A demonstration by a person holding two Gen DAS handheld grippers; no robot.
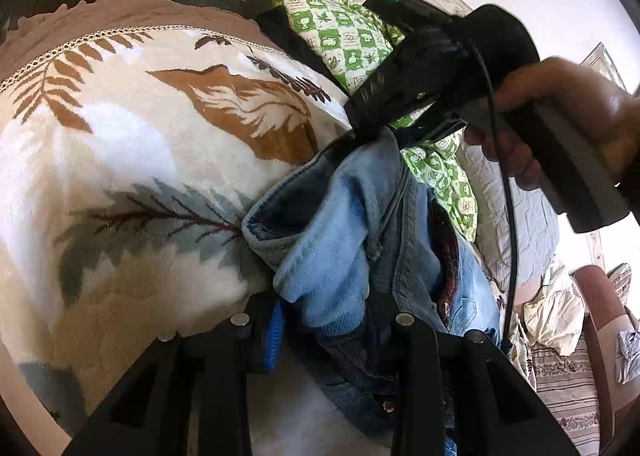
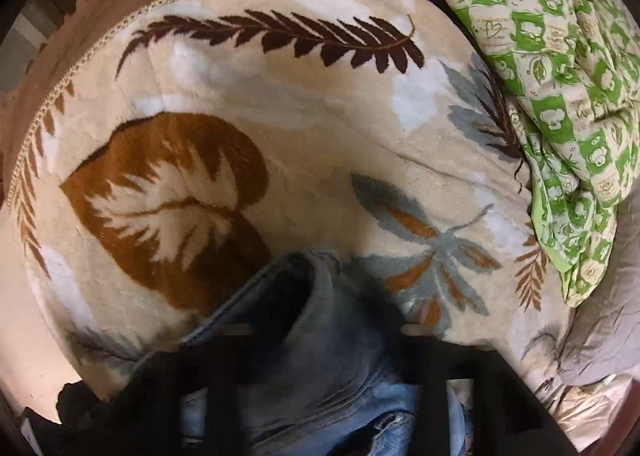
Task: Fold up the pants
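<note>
Left wrist view: the left tongs (image 1: pixel 324 330) are clamped on bunched light-blue denim pants (image 1: pixel 352 223), cloth packed between the two black fingers.
Pants there: held up in a crumpled wad over the cream plush blanket with brown and grey leaf print (image 1: pixel 120 159) on the bed.
Other hand: the person's right hand (image 1: pixel 560 123) grips the black right tongs (image 1: pixel 362 127), their tip buried in the top of the denim; whether they are shut there cannot be told.
Background: a green-and-white checked quilt (image 1: pixel 344 43) lies behind.
Right wrist view: the right tongs (image 2: pixel 326 336) have denim (image 2: pixel 320 356) filling the gap between the fingers, clamped on it.
Surroundings: leaf blanket (image 2: pixel 280 127) below, checked quilt (image 2: pixel 560 75) at its right edge.
</note>
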